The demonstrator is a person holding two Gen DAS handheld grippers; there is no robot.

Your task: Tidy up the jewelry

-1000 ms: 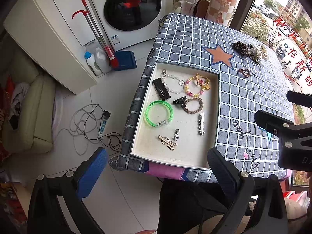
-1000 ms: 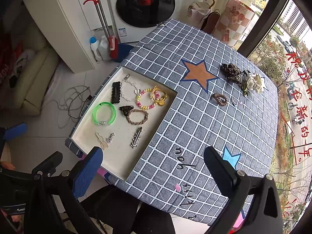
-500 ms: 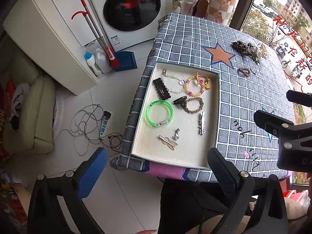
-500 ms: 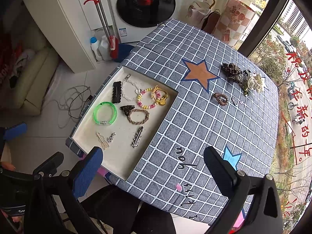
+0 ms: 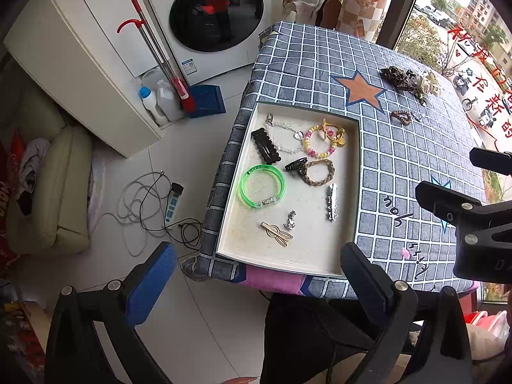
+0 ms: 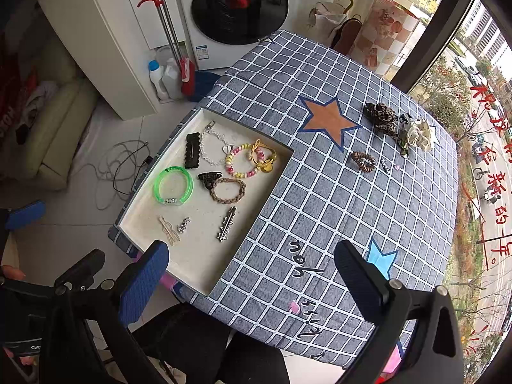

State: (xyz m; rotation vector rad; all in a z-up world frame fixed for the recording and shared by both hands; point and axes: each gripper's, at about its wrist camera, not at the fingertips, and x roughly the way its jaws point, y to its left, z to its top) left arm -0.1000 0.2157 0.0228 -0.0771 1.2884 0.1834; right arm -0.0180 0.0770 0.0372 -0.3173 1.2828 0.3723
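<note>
A shallow white tray (image 5: 323, 257) (image 6: 192, 268) lies on the left part of the checked table and holds several pieces: a green bangle (image 5: 262, 186) (image 6: 173, 185), a black hair clip (image 5: 265, 145), a braided bracelet (image 6: 228, 189), a beaded bracelet (image 6: 244, 161) and a silver barrette (image 5: 332, 206). Outside the tray, on the far right of the cloth, lie a brown coil hair tie (image 6: 363, 161) (image 5: 401, 116), a leopard scrunchie (image 6: 380, 117) and a white scrunchie (image 6: 417, 134). My left gripper (image 5: 256, 275) and right gripper (image 6: 252, 272) hover open, empty, above the table's near edge.
The table's blue-grey checked cloth (image 6: 336, 198) carries orange and blue stars. A washing machine (image 5: 217, 16), mop (image 5: 160, 60), detergent bottles (image 5: 150, 102) and a power strip with cables (image 5: 172, 198) stand on the floor to the left. A window (image 6: 473, 96) lies beyond the table's right side.
</note>
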